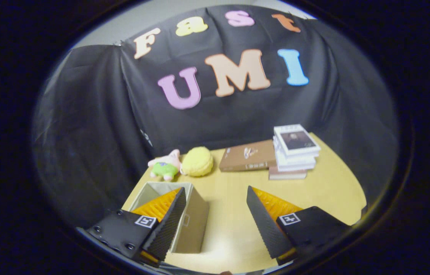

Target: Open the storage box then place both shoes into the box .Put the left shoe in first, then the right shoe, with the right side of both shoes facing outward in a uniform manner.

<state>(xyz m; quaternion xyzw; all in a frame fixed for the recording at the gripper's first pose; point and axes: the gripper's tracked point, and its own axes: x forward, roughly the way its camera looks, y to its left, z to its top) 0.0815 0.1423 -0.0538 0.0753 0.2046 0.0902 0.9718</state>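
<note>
The gripper (215,225) is held up over a yellow table (325,191). Its two fingers are spread wide apart and hold nothing. Each finger has a black ribbed pad and an orange part behind it. Bare table shows in the gap between them. The box (192,225) sits on the table by the left finger (167,225). It is beige and has an open top. The left finger is in front of it and hides part of the opening, so I cannot tell what is inside. The right side of the box pokes a little into the gap between the fingers. The right finger (266,225) is well apart from the box. Far beyond the fingers, near the black cloth wall, there is a small pink and green toy (165,166). A fuzzy yellow ball (197,161) is right beside it, touching it. Farther right lies a flat brown book (248,156). Next to it is a stack of books (295,152) with a white one on top.
</note>
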